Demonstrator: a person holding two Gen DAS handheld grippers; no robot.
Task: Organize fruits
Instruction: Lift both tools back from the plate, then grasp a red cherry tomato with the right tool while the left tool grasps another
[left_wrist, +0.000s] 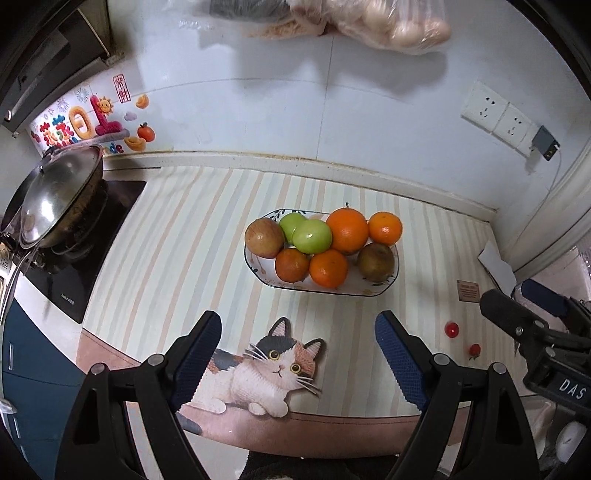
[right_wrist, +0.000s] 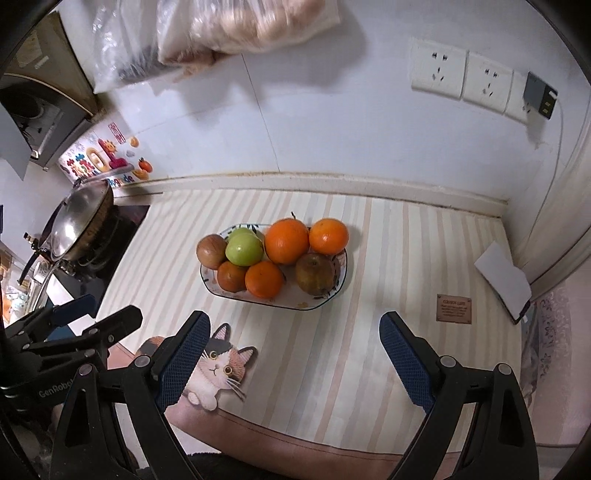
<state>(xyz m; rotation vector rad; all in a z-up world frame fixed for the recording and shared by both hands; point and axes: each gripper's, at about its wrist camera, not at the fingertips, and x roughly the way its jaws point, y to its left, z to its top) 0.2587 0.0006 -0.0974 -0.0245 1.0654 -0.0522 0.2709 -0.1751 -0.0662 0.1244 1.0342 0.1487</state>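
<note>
A patterned plate (left_wrist: 384, 290) (right_wrist: 334, 295) on the striped mat holds several fruits: oranges (left_wrist: 348, 230) (right_wrist: 287, 240), green apples (left_wrist: 312, 236) (right_wrist: 244, 249), a reddish apple (left_wrist: 264, 237) and a brownish fruit (left_wrist: 376, 261) (right_wrist: 314, 274). Two small red cherry tomatoes (left_wrist: 451, 329) (left_wrist: 474, 350) lie on the mat right of the plate. My left gripper (left_wrist: 297, 354) is open and empty, near the mat's front edge. My right gripper (right_wrist: 293, 354) is open and empty, also in front of the plate; it shows at the right of the left wrist view (left_wrist: 524, 314).
A lidded wok (left_wrist: 59, 203) (right_wrist: 75, 225) sits on the stove at left. A white card (right_wrist: 504, 280) and a small brown label (right_wrist: 453, 309) lie at right. Wall sockets (right_wrist: 461, 74) and a plastic bag (right_wrist: 236, 26) are on the back wall. A cat picture (left_wrist: 266, 373) marks the mat.
</note>
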